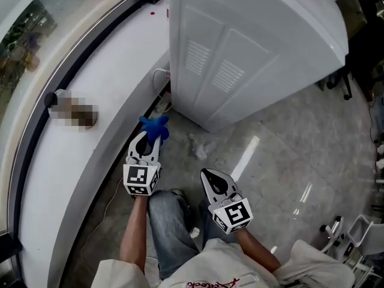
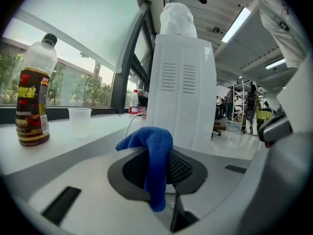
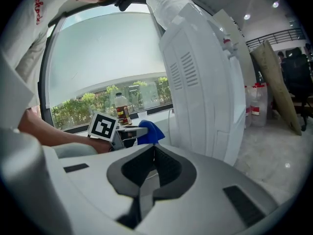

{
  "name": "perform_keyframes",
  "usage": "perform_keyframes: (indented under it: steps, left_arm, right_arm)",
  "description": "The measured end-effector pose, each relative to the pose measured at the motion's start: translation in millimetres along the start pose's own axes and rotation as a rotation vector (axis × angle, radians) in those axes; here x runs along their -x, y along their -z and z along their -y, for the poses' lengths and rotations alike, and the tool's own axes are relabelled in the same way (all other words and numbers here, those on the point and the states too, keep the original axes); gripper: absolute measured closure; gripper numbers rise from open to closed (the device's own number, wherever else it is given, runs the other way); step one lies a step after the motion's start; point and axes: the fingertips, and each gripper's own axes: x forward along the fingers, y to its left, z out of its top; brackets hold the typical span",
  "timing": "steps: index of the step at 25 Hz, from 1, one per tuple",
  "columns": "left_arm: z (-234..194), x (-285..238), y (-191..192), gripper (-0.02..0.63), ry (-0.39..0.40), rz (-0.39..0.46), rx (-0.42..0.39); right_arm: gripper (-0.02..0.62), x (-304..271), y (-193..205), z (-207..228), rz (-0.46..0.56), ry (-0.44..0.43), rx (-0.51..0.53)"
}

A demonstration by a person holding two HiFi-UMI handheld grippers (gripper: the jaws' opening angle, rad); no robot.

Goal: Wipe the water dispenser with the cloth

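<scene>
The white water dispenser [image 1: 240, 47] stands on the floor with its vented back panel toward me; it also fills the middle of the left gripper view [image 2: 182, 97] and the right gripper view [image 3: 205, 87]. A blue cloth [image 1: 154, 126] is pinched in my left gripper [image 1: 146, 141], which is shut on it a short way from the dispenser's lower left corner. The cloth [image 2: 154, 163] drapes over the jaws and shows as well in the right gripper view [image 3: 149, 131]. My right gripper [image 1: 215, 182] hangs lower and to the right, shut with nothing in it [image 3: 154, 168].
A curved white window ledge [image 1: 90, 149] runs along the left, bearing a dark drink bottle [image 2: 33, 94] and a clear plastic cup [image 2: 79, 120]. A cable [image 1: 157, 77] trails behind the dispenser. Crumpled wrap [image 1: 201, 146] lies on the grey floor. Chair bases stand at the right [image 1: 354, 233].
</scene>
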Motion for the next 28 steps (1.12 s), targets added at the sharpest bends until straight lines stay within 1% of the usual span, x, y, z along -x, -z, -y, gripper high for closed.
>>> perform_keyframes:
  steps: [5, 10, 17, 23, 26, 28]
  left_arm:
    - [-9.8, -24.1, 14.8, 0.526, 0.011, 0.014, -0.040]
    - [-18.5, -44.3, 23.2, 0.526, 0.011, 0.039, -0.090]
    - [-29.4, -74.6, 40.7, 0.526, 0.019, 0.044, -0.127]
    - [-44.3, -98.1, 42.0, 0.526, 0.002, 0.046, -0.139]
    - [-46.5, -116.4, 41.6, 0.526, 0.013, 0.031, -0.151]
    - [-40.1, -130.6, 39.5, 0.526, 0.031, 0.025, -0.168]
  right_arm:
    - [0.580, -7.9, 19.9, 12.7, 0.019, 0.012, 0.005]
    - [0.580, -17.4, 27.9, 18.1, 0.056, 0.005, 0.012]
    - [0.580, -24.1, 42.6, 33.6, 0.088, 0.014, 0.030]
    - [0.580, -3.2, 64.4, 53.7, 0.080, 0.072, 0.040]
    - [0.580, 9.8, 73.8, 64.5, 0.084, 0.104, 0.031]
    - [0.580, 18.0, 79.8, 74.0, 0.085, 0.130, 0.022]
